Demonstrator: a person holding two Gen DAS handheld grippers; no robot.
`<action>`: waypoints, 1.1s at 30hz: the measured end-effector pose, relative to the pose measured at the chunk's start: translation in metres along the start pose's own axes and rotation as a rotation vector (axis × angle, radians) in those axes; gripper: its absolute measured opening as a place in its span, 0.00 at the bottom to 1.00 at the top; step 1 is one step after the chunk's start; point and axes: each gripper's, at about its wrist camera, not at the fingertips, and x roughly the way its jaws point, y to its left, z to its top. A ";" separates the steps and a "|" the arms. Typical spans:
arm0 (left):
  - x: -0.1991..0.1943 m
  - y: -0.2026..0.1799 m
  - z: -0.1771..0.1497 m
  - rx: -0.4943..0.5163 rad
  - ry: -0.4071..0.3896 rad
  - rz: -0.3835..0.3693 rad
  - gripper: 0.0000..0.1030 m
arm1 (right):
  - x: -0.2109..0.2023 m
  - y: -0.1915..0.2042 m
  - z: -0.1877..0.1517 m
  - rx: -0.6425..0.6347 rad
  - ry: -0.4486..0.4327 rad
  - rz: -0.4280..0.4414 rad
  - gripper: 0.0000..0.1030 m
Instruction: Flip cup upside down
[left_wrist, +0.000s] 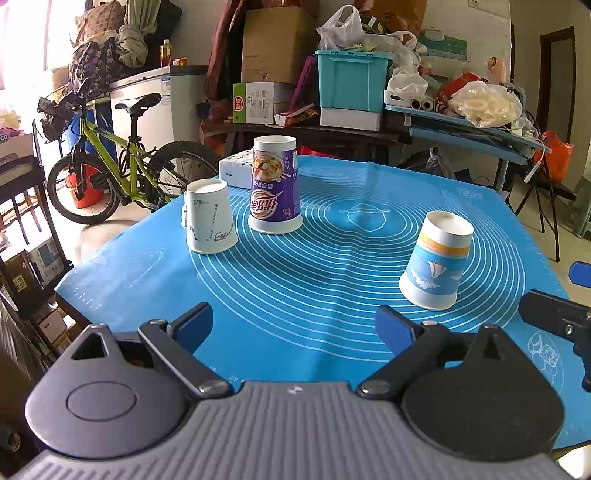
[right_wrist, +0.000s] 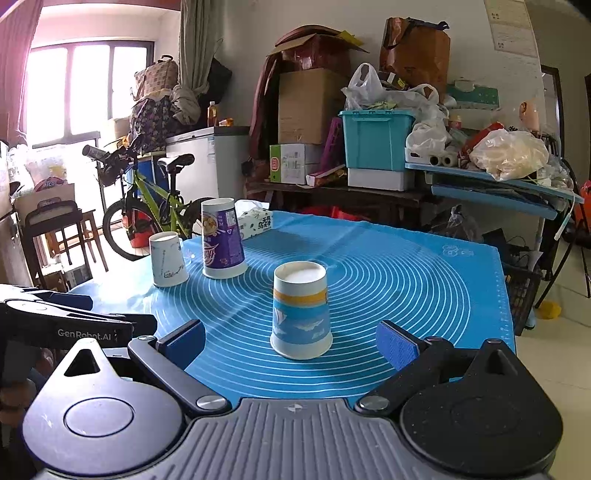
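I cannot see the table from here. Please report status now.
Left gripper open, empty. Right gripper open, empty, facing blue sailboat paper cup, already bottom-up on blue mat. Purple paper cup and white paper cup also inverted. Nothing blocking.

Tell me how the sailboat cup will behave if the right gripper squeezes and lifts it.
The sailboat cup looks like thin paper, so it is probably very light and may dent under a hard squeeze. It stands upside down, wide rim on the mat, so it likely resists tipping. Its tapered wall could slip down between the fingers of the open right gripper.
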 end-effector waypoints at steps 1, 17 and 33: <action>0.000 0.000 0.000 -0.001 0.002 -0.001 0.91 | 0.000 0.000 0.000 -0.002 0.001 0.000 0.97; -0.001 0.002 0.000 0.003 0.004 0.002 0.91 | 0.000 0.002 0.001 -0.007 -0.001 0.000 0.97; -0.001 0.003 0.000 0.003 0.004 0.002 0.91 | 0.001 0.002 0.001 -0.004 0.006 0.002 0.97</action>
